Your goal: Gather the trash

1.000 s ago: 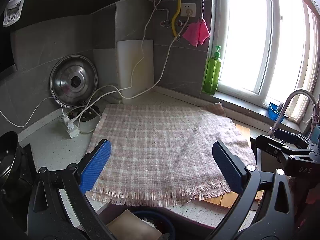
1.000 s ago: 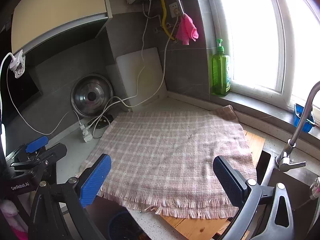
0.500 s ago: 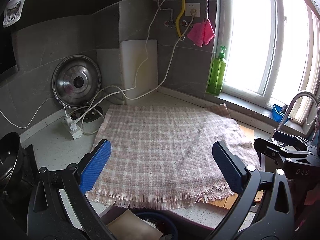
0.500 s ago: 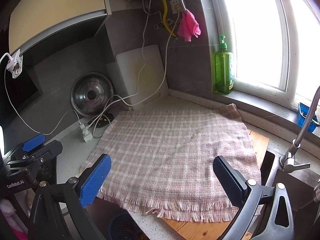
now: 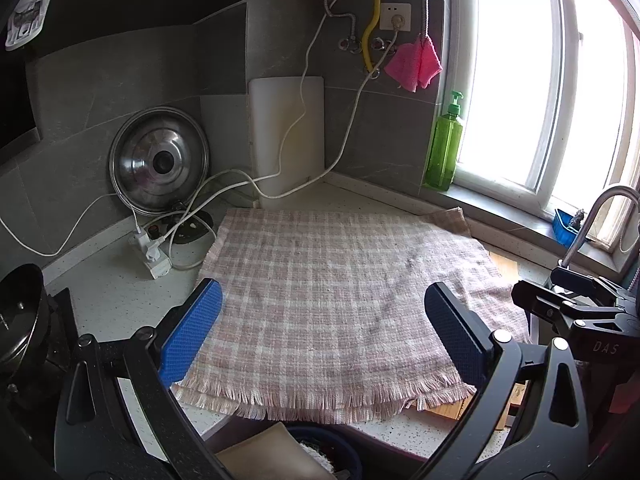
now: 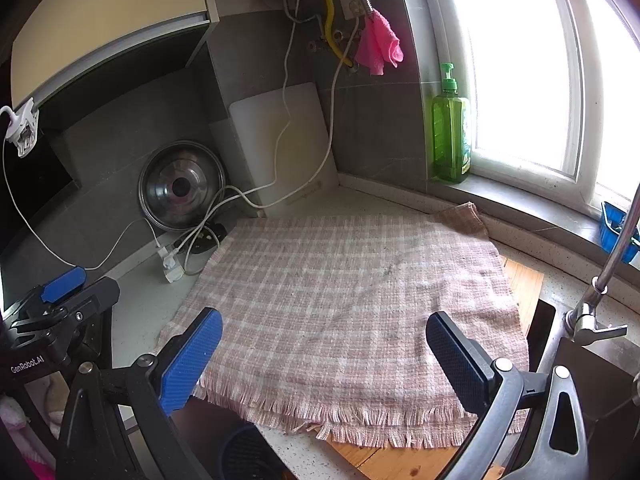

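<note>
A pink checked cloth (image 5: 340, 300) lies flat on the kitchen counter, bare of any loose trash; it also shows in the right wrist view (image 6: 352, 300). My left gripper (image 5: 324, 336) is open and empty above the cloth's near fringe. My right gripper (image 6: 324, 344) is open and empty, also over the near fringe. A blue bin (image 5: 332, 452) with trash in it sits below the counter edge, under my left gripper; its rim shows in the right wrist view (image 6: 240, 456). My right gripper shows at the right of the left wrist view (image 5: 580, 312).
A pot lid (image 5: 160, 160), a white cutting board (image 5: 286, 132) and a power strip with cables (image 5: 150, 254) stand at the back. A green soap bottle (image 5: 444, 148) is on the window sill. A tap (image 6: 608, 272) and sink are to the right. A wooden board (image 6: 524, 280) lies under the cloth.
Both grippers have drifted slightly, with the view tilting up a little toward the back wall. Both stay open and empty. Nothing on the counter has moved.
</note>
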